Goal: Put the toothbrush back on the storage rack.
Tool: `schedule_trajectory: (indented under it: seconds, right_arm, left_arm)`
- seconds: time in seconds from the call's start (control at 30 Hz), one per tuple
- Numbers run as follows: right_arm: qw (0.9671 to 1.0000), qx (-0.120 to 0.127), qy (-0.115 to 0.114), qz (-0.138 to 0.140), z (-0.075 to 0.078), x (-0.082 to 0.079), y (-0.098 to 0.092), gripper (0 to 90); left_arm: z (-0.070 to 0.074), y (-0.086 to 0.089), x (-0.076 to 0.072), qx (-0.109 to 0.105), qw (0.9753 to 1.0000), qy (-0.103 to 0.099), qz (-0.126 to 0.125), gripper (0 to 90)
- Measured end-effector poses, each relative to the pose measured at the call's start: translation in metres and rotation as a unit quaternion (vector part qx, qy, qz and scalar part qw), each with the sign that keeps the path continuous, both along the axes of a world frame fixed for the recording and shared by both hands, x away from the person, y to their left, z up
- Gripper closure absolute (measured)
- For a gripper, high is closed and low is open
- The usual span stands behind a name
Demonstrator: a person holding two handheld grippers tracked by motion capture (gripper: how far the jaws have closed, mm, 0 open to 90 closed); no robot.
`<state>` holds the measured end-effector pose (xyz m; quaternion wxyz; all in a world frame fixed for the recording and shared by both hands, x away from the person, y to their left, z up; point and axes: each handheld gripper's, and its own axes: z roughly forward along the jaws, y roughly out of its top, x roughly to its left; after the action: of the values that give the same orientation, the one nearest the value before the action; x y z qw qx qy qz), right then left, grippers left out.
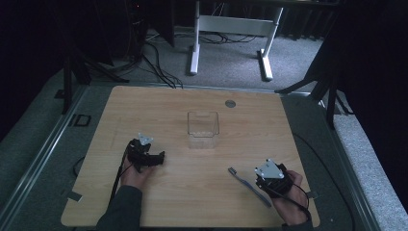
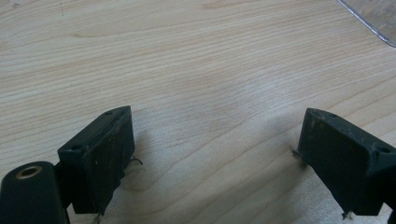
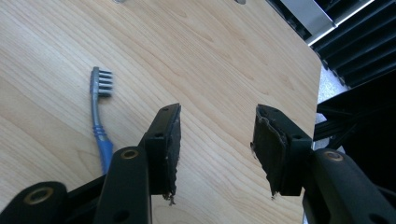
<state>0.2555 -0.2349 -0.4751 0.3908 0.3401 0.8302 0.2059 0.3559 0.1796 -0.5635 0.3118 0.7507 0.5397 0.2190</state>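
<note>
Nearest me, both hands rest at the near edge of the wooden table (image 1: pixel 192 202): my left gripper (image 2: pixel 215 154) has its jaws spread wide over bare wood, and my right gripper (image 3: pixel 215 149) is likewise parted with nothing between its jaws. Just beside the right gripper lies a blue toothbrush (image 3: pixel 99 116), bristles pointing away from me. Farther out, near the middle, stands a clear plastic box (image 1: pixel 203 129), well apart from both grippers.
</note>
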Motion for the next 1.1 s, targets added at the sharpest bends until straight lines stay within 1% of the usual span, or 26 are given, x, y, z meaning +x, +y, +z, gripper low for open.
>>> schedule_trajectory:
  seconds: [0.03, 0.07, 0.1, 0.13, 0.2, 0.27, 0.37, 0.43, 0.47, 0.5, 0.53, 0.67, 0.83, 0.9, 0.97, 1.1]
  right_arm:
    - [1.0000, -0.002, -0.002, -0.002, 0.000, -0.001, 0.001, 51.3]
    - [0.9995, -0.027, -0.013, -0.009, 0.000, -0.002, 0.003, 51.5]
    - [0.9993, -0.033, -0.013, -0.008, 0.000, -0.003, 0.003, 52.1]
    - [0.9993, -0.033, -0.013, -0.008, 0.000, -0.003, 0.003, 52.1]
    - [0.9996, -0.028, -0.009, -0.004, 0.001, -0.004, 0.003, 52.7]
    - [0.9999, -0.015, 0.003, -0.001, 0.002, -0.003, 0.002, 52.8]
    - [0.9999, -0.014, 0.008, 0.003, 0.002, -0.002, 0.002, 52.7]
    - [0.9999, -0.008, 0.013, 0.006, 0.002, -0.001, 0.003, 52.7]
    - [0.9998, -0.004, 0.020, 0.007, 0.001, 0.001, 0.003, 52.7]
    - [0.9998, -0.004, 0.020, 0.007, 0.001, 0.001, 0.003, 52.7]
    - [0.9996, -0.002, 0.027, 0.009, 0.000, 0.001, 0.004, 52.9]
    - [0.9993, 0.005, 0.034, 0.015, 0.000, 0.002, 0.004, 53.0]
    - [0.9990, 0.016, 0.038, 0.014, 0.002, 0.005, 0.003, 53.2]
    - [0.9985, 0.025, 0.046, 0.016, 0.004, 0.008, 0.003, 54.2]
    - [0.9981, 0.028, 0.052, 0.016, 0.005, 0.010, 0.003, 54.8]
    - [0.9977, 0.025, 0.060, 0.022, 0.007, 0.011, 0.004, 55.7]
  left_arm:
    - [0.000, 0.000, 0.000, 0.000, 1.0000, 0.000, 0.000, 11.0]
    - [0.000, 0.000, 0.000, 0.000, 1.0000, 0.000, 0.000, 11.0]
    - [0.000, 0.000, 0.000, 0.000, 1.0000, 0.000, 0.000, 11.0]
    - [0.000, 0.000, 0.000, 0.000, 1.0000, 0.000, 0.000, 11.0]
    - [0.000, 0.000, 0.000, 0.000, 1.0000, 0.000, 0.000, 11.0]
    - [0.000, 0.000, 0.000, 0.000, 1.0000, 0.000, 0.000, 11.0]
    - [0.000, 0.000, 0.000, 0.000, 1.0000, 0.000, 0.000, 11.0]
    - [0.000, 0.000, 0.000, 0.000, 1.0000, 0.000, 0.000, 11.0]
    - [0.000, 0.000, 0.000, 0.000, 1.0000, 0.000, 0.000, 11.0]
    - [0.000, 0.000, 0.000, 0.000, 1.0000, 0.000, 0.000, 11.0]
    - [0.000, 0.000, 0.000, 0.000, 1.0000, 0.000, 0.000, 11.0]
    - [0.000, 0.000, 0.000, 0.000, 1.0000, 0.000, 0.000, 11.0]
    - [0.000, 0.000, 0.000, 0.000, 1.0000, 0.000, 0.000, 11.0]
    - [0.000, 0.000, 0.000, 0.000, 1.0000, 0.000, 0.000, 11.0]
    - [0.000, 0.000, 0.000, 0.000, 1.0000, 0.000, 0.000, 11.0]
    - [0.000, 0.000, 0.000, 0.000, 1.0000, 0.000, 0.000, 11.0]
